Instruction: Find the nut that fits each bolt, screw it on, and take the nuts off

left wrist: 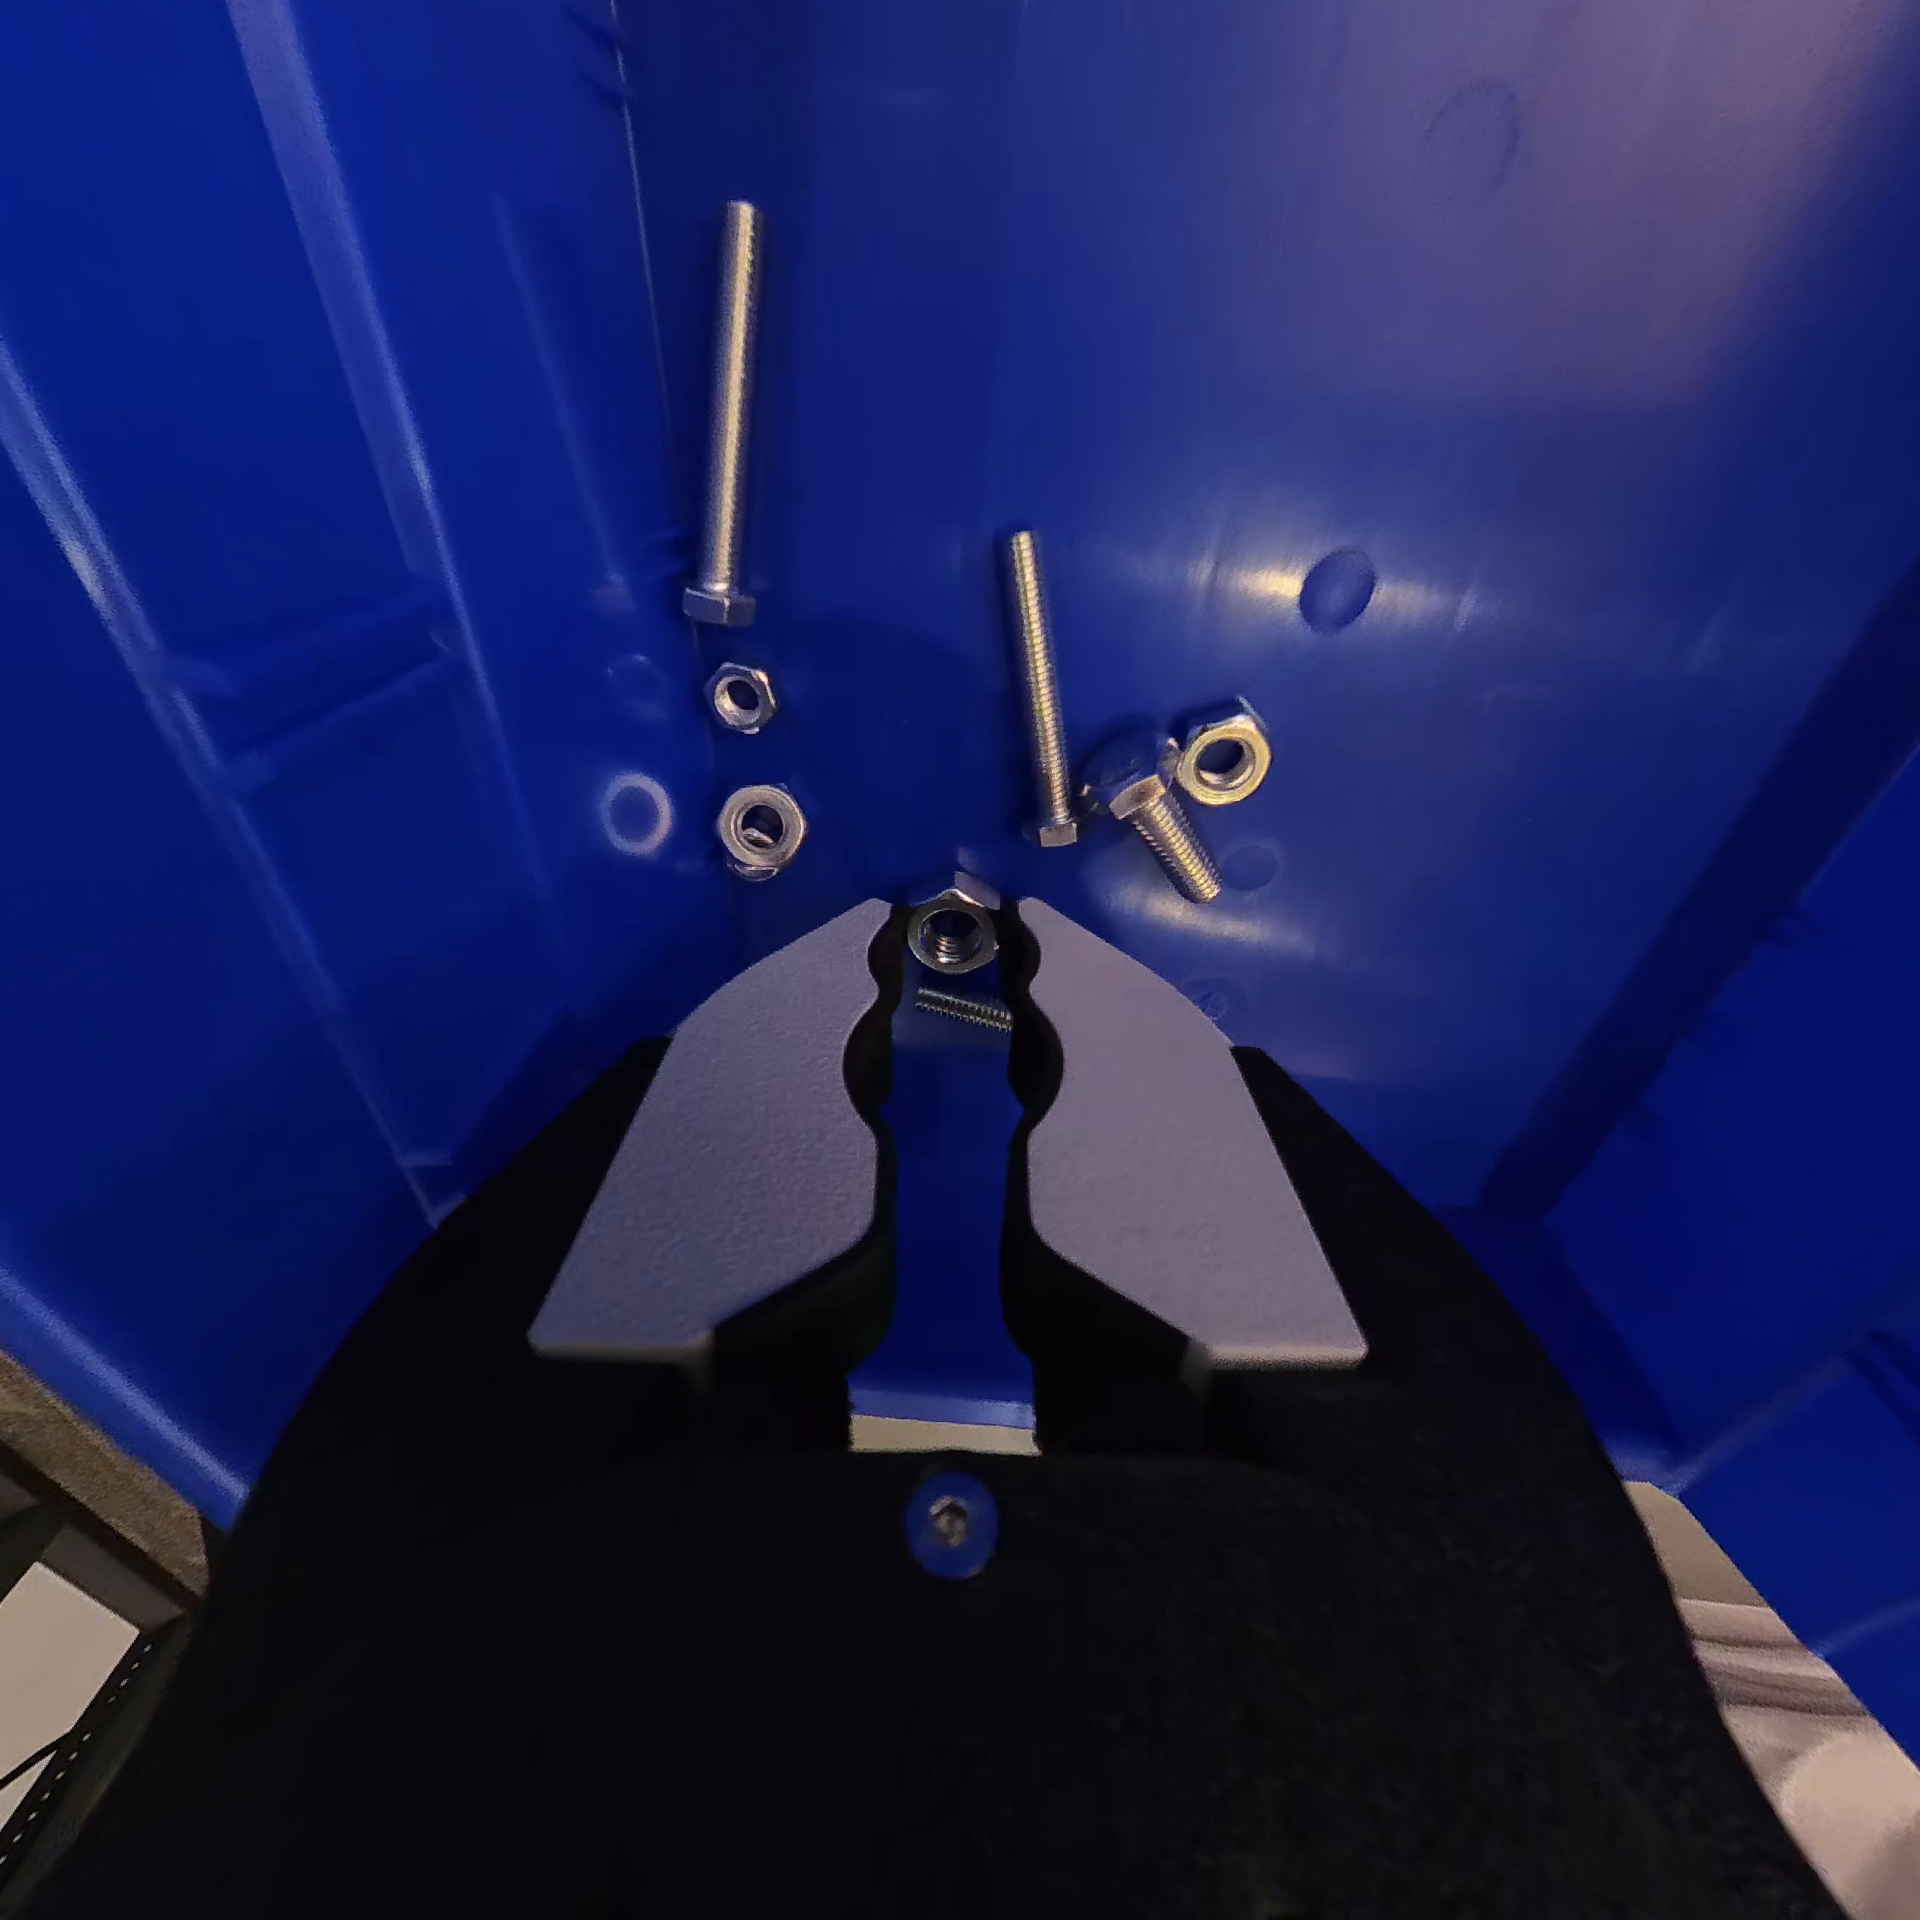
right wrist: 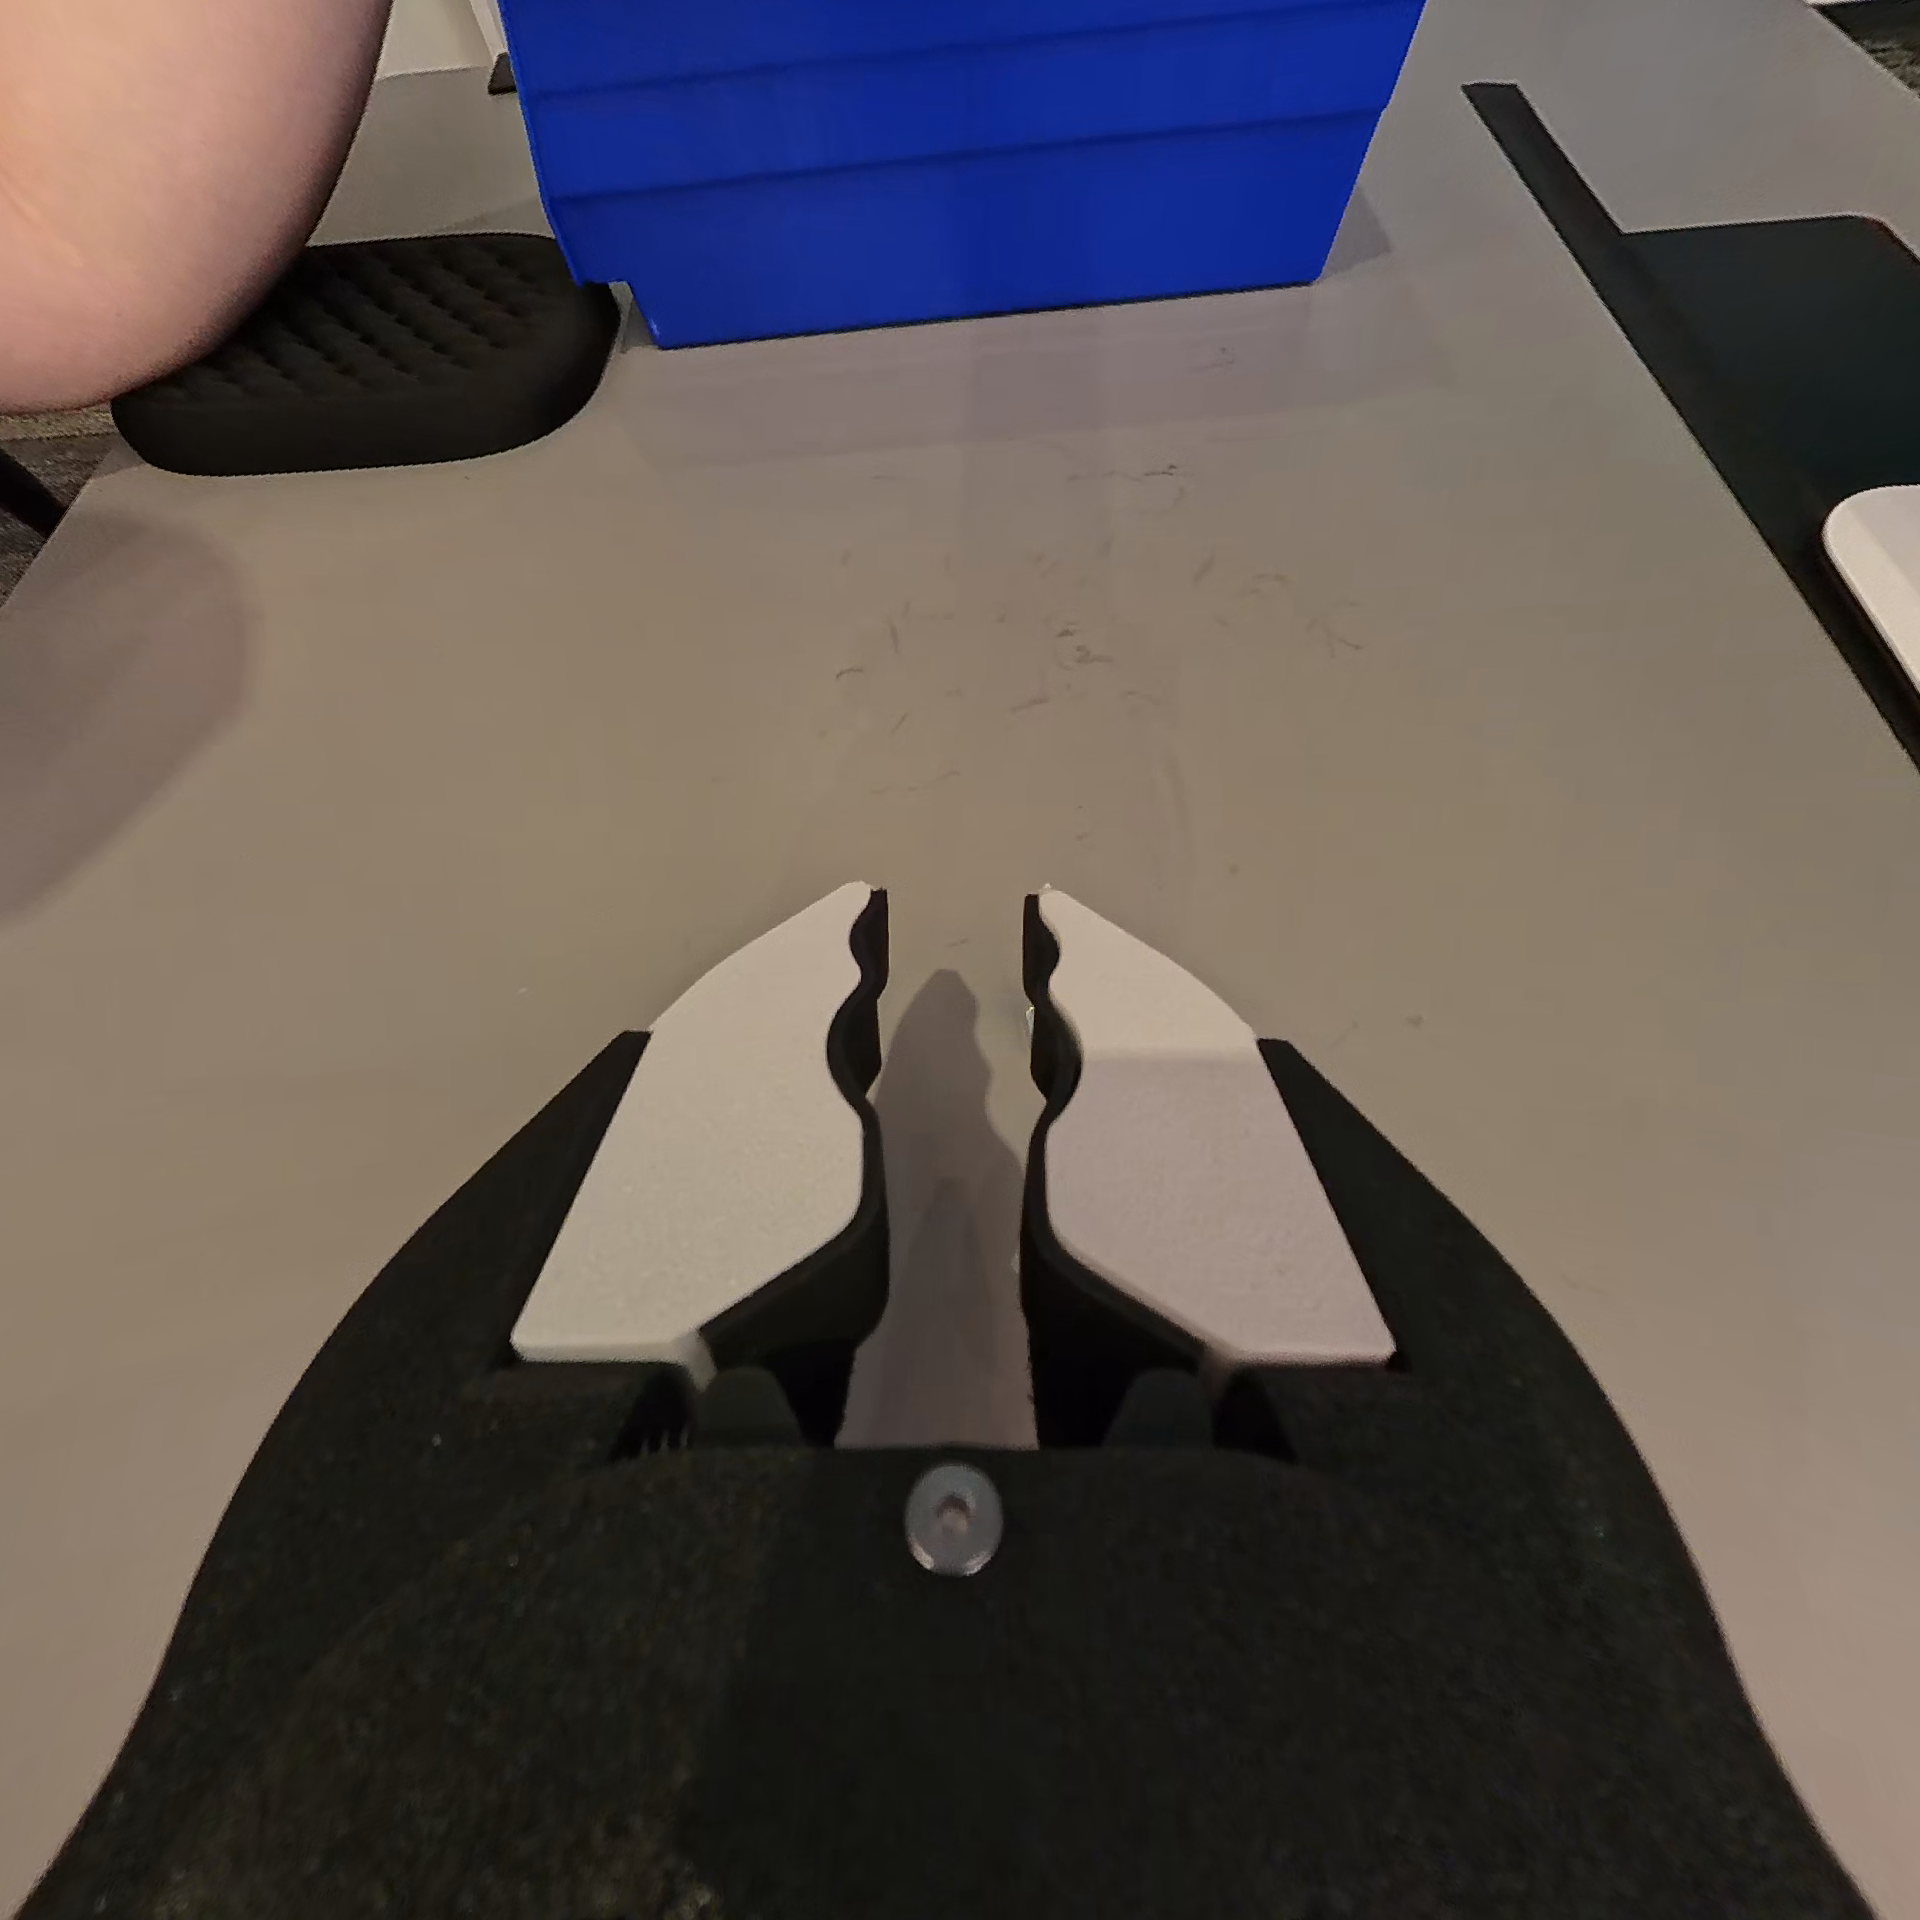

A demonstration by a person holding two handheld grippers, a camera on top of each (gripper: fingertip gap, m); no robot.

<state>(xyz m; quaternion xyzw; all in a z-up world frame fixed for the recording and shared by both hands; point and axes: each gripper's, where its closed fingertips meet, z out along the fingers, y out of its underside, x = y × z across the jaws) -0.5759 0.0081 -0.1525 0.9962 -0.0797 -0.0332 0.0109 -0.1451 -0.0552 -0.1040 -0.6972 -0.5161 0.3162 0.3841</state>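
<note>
In the left wrist view my left gripper (left wrist: 952, 914) is inside a blue bin (left wrist: 1455, 364), open. A steel nut (left wrist: 951, 935) sits between its fingertips with a small gap on each side. A small thin screw (left wrist: 961, 1010) lies just behind the nut, between the fingers. On the bin floor ahead lie a long bolt (left wrist: 730, 416), a medium bolt (left wrist: 1039, 686), a short thick bolt (left wrist: 1153, 821), a nut (left wrist: 1226, 753) beside that bolt, and two nuts (left wrist: 740, 696) (left wrist: 761, 826) at the left. My right gripper (right wrist: 956, 909) is open and empty over the grey table (right wrist: 520, 727).
The right wrist view shows the blue bin (right wrist: 956, 166) from outside at the far end of the table. A black textured pad (right wrist: 374, 353) and a person's arm (right wrist: 156, 187) are at the far left. A black strip (right wrist: 1766, 343) and a white object (right wrist: 1881, 582) are at the right. About 45 cm separates my left fingertips from my right. From my left tips it is roughly 8 cm to the long bolt (left wrist: 730, 416); from my right, 50 cm.
</note>
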